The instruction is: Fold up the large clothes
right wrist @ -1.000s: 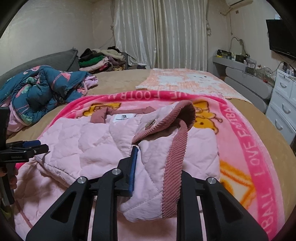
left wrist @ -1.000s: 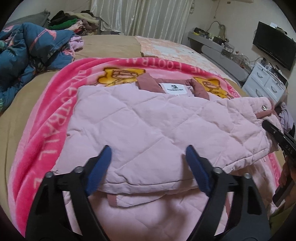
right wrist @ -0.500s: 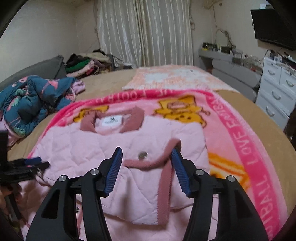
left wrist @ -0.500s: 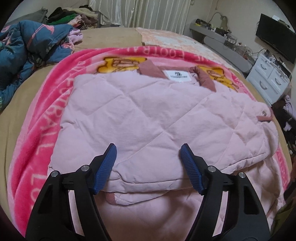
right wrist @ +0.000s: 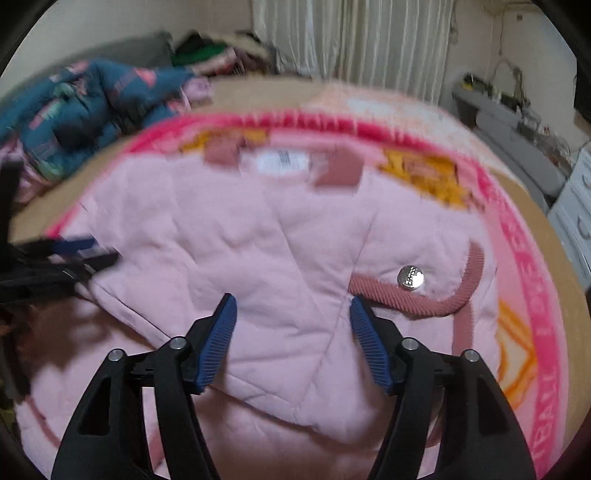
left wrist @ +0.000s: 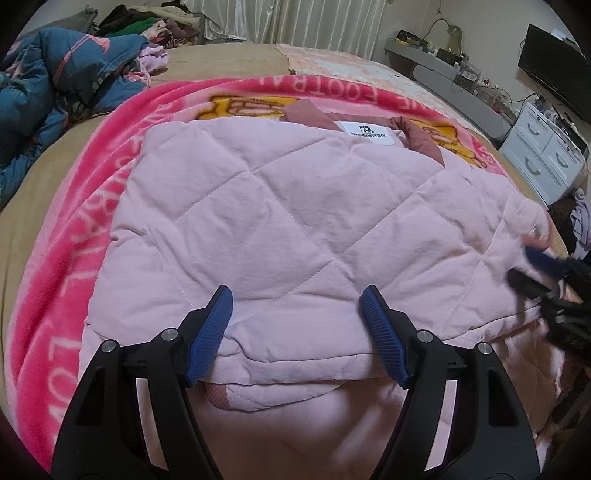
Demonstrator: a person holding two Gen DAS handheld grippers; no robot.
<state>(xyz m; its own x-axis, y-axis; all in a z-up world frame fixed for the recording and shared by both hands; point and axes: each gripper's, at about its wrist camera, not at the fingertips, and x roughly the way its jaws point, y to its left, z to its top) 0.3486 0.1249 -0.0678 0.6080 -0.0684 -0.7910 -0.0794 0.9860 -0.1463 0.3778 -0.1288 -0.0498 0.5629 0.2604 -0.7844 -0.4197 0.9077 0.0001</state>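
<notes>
**A:** What writing can you read from where you hold the tools?

**B:** Little of it cleanly. The white neck label point(left wrist: 366, 130) on the pink quilted jacket point(left wrist: 288, 221) carries a small dark logo and a line of print too fine to make out. The hot-pink blanket point(left wrist: 70, 236) under it has pale capitals round its border: "FOOT" at the far edge and "BALL" down your left side in the left wrist view. The silver snap point(right wrist: 410, 277) on the cuff is embossed, but you cannot read it.

**A:** Count things for me.

**B:** One jacket, lying folded on the blanket on the bed point(left wrist: 229, 59). One label, one snap in view, two dusty-rose collar flaps either side of the label. Two tongs. One blue patterned quilt point(left wrist: 62, 85) heaped far left, one pile of clothes point(left wrist: 147, 22) by the curtains, one white drawer unit point(left wrist: 543, 155) on the right.

**A:** And your tongs?

**B:** Your left gripper point(left wrist: 296, 306) is released, jaws spread wide over the near folded edge of the jacket, gripping nothing. Your right gripper point(right wrist: 293, 315) is likewise released, jaws apart above the quilting just left of the ribbed cuff point(right wrist: 424, 299).

**A:** Edges and room?

**B:** The jacket's near hem sits right below both tools. Blanket border shows bare on the left, far and right sides; tan bedcover lies beyond that.
</notes>
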